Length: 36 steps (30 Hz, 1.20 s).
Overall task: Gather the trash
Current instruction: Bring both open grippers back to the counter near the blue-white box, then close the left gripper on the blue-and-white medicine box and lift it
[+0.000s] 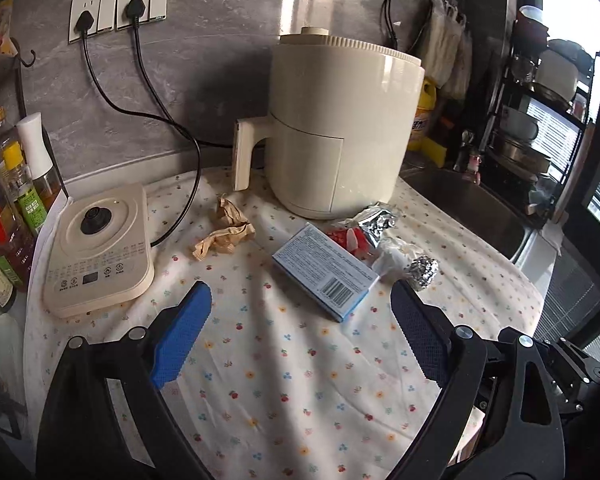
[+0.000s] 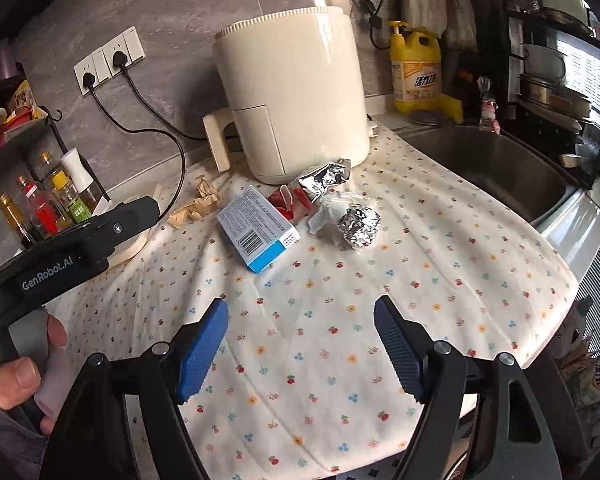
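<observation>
Left claw (image 1: 300,308) spread wide above blue box (image 1: 326,272), right claw (image 2: 300,320) released, hovering over floral cloth (image 2: 300,380)

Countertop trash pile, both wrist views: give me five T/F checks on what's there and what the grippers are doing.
1. The left gripper is open and holds nothing. True.
2. The right gripper is shut on the foil ball. False: it is open, and the ball lies on the floral cloth ahead of it.
3. The blue box lies flat with its barcode face up. True.
4. The crumpled brown paper sits in the sink. False: it lies on the cloth, left of the box.
5. The air fryer stands behind the trash pile. True.
</observation>
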Motion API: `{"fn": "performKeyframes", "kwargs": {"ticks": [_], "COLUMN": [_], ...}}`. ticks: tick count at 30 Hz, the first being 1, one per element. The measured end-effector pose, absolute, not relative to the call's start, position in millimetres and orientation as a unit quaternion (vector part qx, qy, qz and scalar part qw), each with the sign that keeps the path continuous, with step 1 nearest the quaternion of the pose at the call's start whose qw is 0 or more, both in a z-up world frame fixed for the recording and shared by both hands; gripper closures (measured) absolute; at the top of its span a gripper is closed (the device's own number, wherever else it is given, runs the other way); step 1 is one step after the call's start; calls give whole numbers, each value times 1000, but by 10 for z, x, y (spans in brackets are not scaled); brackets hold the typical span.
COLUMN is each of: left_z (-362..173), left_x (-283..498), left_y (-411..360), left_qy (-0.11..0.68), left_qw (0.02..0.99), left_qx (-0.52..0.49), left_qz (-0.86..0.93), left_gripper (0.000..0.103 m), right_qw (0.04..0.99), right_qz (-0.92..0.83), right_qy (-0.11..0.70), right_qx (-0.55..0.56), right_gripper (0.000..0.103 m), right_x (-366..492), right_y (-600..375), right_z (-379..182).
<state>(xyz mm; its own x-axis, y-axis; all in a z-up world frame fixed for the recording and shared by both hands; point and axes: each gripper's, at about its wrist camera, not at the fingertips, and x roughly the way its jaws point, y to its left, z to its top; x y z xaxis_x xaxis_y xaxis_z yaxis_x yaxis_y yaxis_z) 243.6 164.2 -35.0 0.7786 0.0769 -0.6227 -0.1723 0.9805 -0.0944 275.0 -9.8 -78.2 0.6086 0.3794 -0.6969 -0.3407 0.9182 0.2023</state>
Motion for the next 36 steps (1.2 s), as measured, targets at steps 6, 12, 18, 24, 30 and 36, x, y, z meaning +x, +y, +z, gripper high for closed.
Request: {"fn": "performKeyframes", "kwargs": {"ticks": [6, 12, 18, 24, 30, 36], "left_z": [-484, -644, -809, -990, -1144, -1201], "left_x": [2651, 2945, 3310, 3666, 3879, 3935], "left_y": [1839, 1832, 1628, 1420, 1317, 1266], "left_qy": [335, 354, 377, 406, 430, 437], "left_qw": [936, 930, 922, 912, 901, 899], "left_qx": [-83, -91, -84, -62, -45, -28], "left_qz": [63, 38, 11, 9, 18, 34], "left_gripper": [21, 31, 31, 31, 28, 16], "right_qw": [891, 887, 889, 891, 892, 891], "right_qz": [206, 186, 138, 103, 92, 89], "right_qy": [405, 422, 436, 442, 441, 444], "right_qx": [18, 19, 24, 30, 30, 33], "right_gripper": [30, 38, 40, 42, 42, 42], "right_x": [2955, 3165, 3353, 3480, 3508, 3525], "right_y": [116, 91, -164, -353, -407, -428], "right_z": [-869, -979, -1055, -1076, -1074, -1097]}}
